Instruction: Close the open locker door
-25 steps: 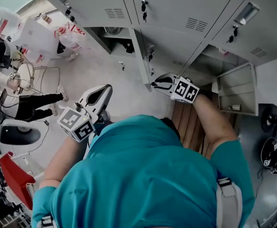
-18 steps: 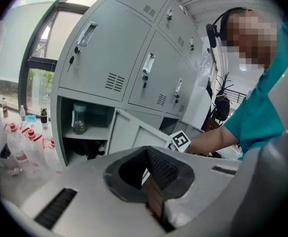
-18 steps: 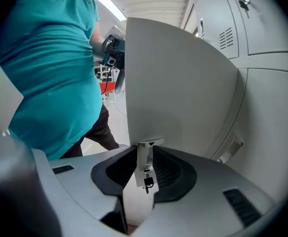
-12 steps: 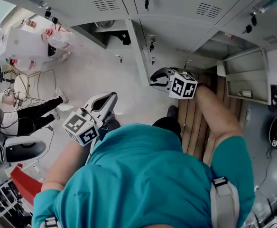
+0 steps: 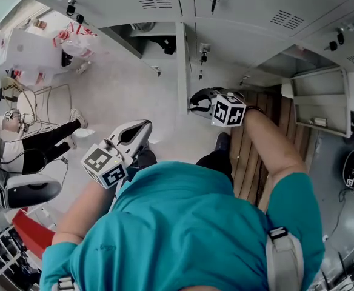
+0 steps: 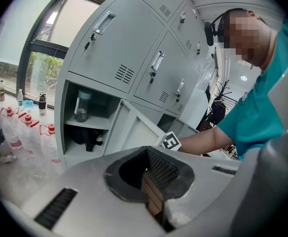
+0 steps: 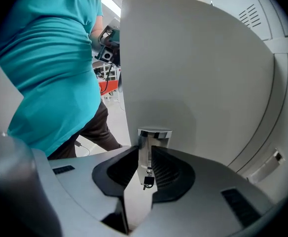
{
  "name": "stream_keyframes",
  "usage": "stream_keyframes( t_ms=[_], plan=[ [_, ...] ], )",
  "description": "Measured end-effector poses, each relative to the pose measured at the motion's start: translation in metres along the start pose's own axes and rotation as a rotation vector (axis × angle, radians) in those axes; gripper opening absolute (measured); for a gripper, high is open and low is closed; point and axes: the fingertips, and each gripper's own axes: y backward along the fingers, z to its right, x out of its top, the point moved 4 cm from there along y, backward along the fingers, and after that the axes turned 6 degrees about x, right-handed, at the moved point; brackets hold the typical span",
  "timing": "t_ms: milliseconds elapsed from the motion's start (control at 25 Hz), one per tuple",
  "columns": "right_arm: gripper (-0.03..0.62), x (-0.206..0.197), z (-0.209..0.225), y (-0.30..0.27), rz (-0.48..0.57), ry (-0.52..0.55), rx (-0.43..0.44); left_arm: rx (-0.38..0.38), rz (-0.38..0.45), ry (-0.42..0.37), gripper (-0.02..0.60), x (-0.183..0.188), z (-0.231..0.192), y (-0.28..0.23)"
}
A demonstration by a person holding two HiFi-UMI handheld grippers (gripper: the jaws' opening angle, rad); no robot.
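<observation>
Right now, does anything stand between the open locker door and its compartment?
Nothing visible does. The locker door is swung out; the bottle and the dark bag sit inside the compartment, behind its front edge.

Open door (image 5: 181,65) juts out; floor (image 5: 122,96) L free.

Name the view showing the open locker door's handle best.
Right gripper view: the chrome handle sits close-up, key hanging below, between jaws that have just been closing. Head view shows the door edge-on, the right gripper covering the handle. Left gripper view shows only the door's inner face.
</observation>
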Motion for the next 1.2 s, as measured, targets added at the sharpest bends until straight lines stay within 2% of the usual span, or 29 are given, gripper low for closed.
stream_keyframes(
  t_ms=[240, 560, 840, 1200],
  plan=[
    [0.044, 0.021, 0.009, -0.026, 0.001, 0.028, 0.043, 0.011, 0.009, 0.022, 0.003, -0.001, -0.016, 0.013],
    [0.021, 0.048, 0.031, -0.057, 0.007, 0.043, 0.037, 0.043, 0.036, 0.058, 0.003, -0.004, -0.047, 0.035],
    [0.003, 0.071, 0.057, -0.082, 0.023, 0.002, -0.033, 0.075, 0.083, 0.092, 0.003, -0.006, -0.076, 0.056],
    [-0.003, 0.093, 0.092, -0.107, 0.061, -0.114, -0.138, 0.151, 0.171, 0.099, 0.003, -0.003, -0.133, 0.076]
  ],
)
